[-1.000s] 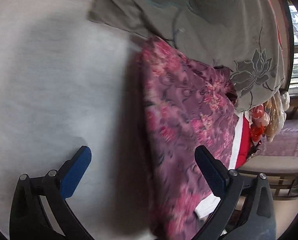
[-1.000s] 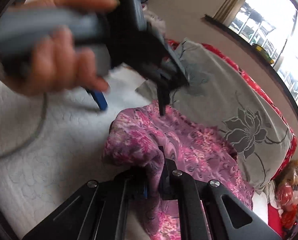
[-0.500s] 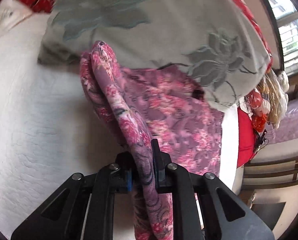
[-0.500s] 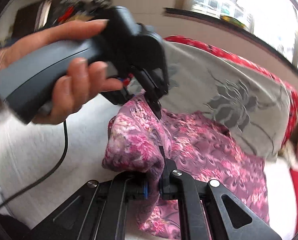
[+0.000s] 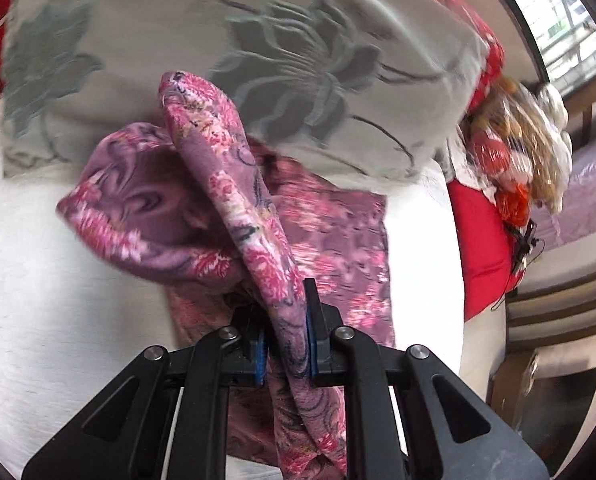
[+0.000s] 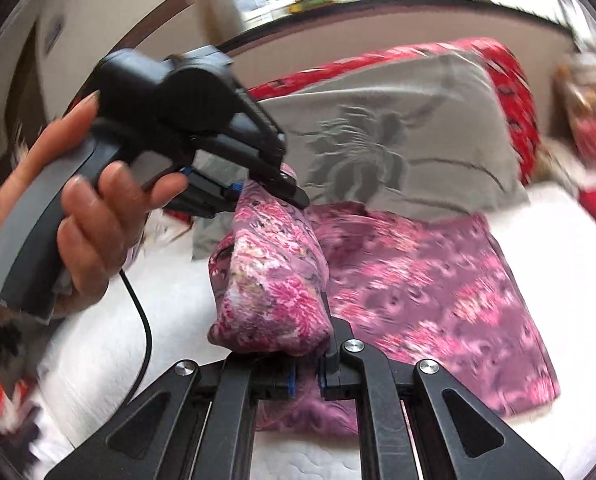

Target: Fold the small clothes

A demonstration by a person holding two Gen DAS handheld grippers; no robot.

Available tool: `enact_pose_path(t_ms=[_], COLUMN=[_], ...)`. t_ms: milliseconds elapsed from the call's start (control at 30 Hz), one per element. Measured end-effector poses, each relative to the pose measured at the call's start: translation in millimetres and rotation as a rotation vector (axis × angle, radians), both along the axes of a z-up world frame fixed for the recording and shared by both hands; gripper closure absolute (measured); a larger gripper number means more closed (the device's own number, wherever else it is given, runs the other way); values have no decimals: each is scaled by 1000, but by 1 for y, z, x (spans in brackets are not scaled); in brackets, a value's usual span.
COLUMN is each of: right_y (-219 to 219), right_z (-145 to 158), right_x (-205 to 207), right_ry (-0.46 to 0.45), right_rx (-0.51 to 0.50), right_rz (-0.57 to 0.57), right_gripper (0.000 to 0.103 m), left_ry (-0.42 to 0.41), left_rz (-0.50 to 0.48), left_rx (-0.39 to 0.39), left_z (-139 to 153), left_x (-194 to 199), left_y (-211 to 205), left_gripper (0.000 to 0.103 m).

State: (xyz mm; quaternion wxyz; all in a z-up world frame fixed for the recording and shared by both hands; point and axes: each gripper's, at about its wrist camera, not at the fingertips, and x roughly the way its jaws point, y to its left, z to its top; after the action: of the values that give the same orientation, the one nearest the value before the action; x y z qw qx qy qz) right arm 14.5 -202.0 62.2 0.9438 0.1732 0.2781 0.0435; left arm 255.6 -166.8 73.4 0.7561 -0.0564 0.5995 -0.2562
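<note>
A pink and purple floral garment (image 5: 338,240) (image 6: 438,280) lies on the white quilted bed (image 5: 38,300) (image 6: 558,240). One edge is lifted off the bed and arches between the two grippers. My left gripper (image 5: 285,344) is shut on that fabric, a fold running up between its blue pads. The same gripper (image 6: 274,190) shows in the right wrist view, held by a hand (image 6: 94,216), biting the fold's far end. My right gripper (image 6: 306,376) is shut on the near end of the raised fold.
A grey pillow with a lotus pattern (image 5: 258,60) (image 6: 398,132) lies just beyond the garment, over red bedding (image 6: 510,80). A red item (image 5: 486,248) and bagged things (image 5: 518,152) sit at the bed's right edge. Wooden furniture (image 5: 558,300) stands beside the bed. A black cable (image 6: 146,320) hangs from the hand.
The left gripper went from wide open over the bed to shut on the garment's edge. Both grippers then lifted the fold and carried it toward the pillow side; the right wrist rolled.
</note>
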Motion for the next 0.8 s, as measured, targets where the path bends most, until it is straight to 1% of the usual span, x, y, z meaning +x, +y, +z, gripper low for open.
enact_pose_path(t_ms=[100,233,433,533,600,667,733,767,800], right_y=[-29,-59,-101,-120,-131,-139,-148,-151,-152], right_z=[-6,-15,-33,-46,-58,-70,-86,-92,-97], right_x=[-9,-18,-31,-35,-38,-38,-38,-38,-38], right_ry=[12,20,47,76,102,131,171,186,203], right_rx=[90,160,273,331,378,422,487,509,529], right_rz=[-53,-104,-173,-207,-230,-246,-264,-270,-273], right_gripper=[97,97,97,97,97,97,96,95,91], left_ry=[-11,0,39,59,62,69,72,80,88], left_rz=[-37,-77,-135,-158,-169,-169,-168,-171,-172], left_rx=[26,51,98,133,171,193,187,175,158], left_z=[-2,-10,-34,-50,-62,-69,-69,-66,-63], left_x=[-7,-14,-22,-28,-31,-33,-34,-34,-33], left_y=[-33,-71,-121,-142,-153,-159,-157,-154,-149], left_gripper=[91,91,91,91,90,87,80,74,69])
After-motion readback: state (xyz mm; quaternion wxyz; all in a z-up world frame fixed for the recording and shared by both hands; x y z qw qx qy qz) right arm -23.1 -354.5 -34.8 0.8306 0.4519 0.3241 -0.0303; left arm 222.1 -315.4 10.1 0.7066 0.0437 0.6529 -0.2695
